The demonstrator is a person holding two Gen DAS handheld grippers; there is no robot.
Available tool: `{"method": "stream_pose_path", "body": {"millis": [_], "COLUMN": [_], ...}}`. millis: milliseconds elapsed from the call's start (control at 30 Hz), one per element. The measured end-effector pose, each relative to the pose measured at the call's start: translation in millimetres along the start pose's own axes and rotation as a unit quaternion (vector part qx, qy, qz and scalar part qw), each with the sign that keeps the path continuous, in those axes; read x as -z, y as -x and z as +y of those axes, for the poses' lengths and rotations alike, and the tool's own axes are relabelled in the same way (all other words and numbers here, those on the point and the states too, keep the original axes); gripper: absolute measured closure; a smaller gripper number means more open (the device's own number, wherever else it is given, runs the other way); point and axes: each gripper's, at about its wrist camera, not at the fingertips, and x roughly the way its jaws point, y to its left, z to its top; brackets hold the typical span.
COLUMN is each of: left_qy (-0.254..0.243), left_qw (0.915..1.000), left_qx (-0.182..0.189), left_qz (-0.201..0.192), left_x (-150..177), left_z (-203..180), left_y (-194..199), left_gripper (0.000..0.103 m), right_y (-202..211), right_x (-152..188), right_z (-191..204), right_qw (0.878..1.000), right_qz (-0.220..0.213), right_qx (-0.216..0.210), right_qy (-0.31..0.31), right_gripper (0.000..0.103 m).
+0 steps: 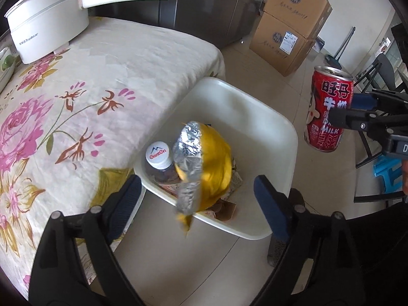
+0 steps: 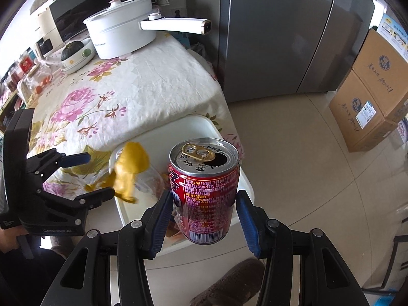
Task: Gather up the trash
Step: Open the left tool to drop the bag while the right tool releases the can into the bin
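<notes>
Beside floral-clothed desk [image 1: 102, 81], white bin [image 1: 280, 132] — yellow foil wrapper [image 1: 204, 158] loose above it, between spread left tool [image 1: 199, 193] fingers. Right tool [image 2: 202, 209] clamped on opened red milk can [image 2: 206, 191].

Counter [image 2: 158, 76] under a cream floral cloth, a white electric pot [image 2: 122, 35] with a long handle at its far end. Tall grey steel fridge [image 2: 293, 38] behind; stacked cardboard boxes [image 2: 369, 97] on a pale glossy tiled floor [image 2: 293, 158]. Soft daylight, blue plastic stool [image 1: 387, 176] nearby.
</notes>
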Motion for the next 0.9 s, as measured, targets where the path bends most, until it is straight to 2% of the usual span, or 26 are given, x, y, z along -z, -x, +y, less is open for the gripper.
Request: {"method": "stream_pose_path", "body": {"millis": [233,400,667,800,900], "left_qy": [0.002,0.013,0.048,0.050,0.053], "left_qw": [0.9999,0.9993,0.9969,0.9959,0.9949], "left_qx": [-0.011,-0.035,-0.056,-0.066,-0.074], "left_qz": [-0.009,-0.006,-0.028,-0.036,-0.043], "left_x": [1.4,6.9,15.0,20.5,26.3], "left_z": [5.6,22.3,52.2,60.4,65.9], "left_y": [10.0,21.3,52.1,66.0,78.4], "left_gripper": [0.003,0.001,0.001,0.001,0.001], "right_y": [-5.9,-14.7,-34.7,-44.5,-48.5], "right_x": [-2.9,-6.1,-11.8,-15.1,-17.4], "right_z": [2.4,5.8,18.8,26.4,29.8], "right_qw": [1.000,1.000,0.999,0.999,0.998], "right_qz": [0.007,0.018,0.036,0.043,0.044], "right_qx": [0.005,0.011,0.024,0.028,0.026], "right_qy": [-0.001,0.002,0.001,-0.007,-0.023], "right_gripper": [0.051,0.051,0.051,0.051,0.047]}}
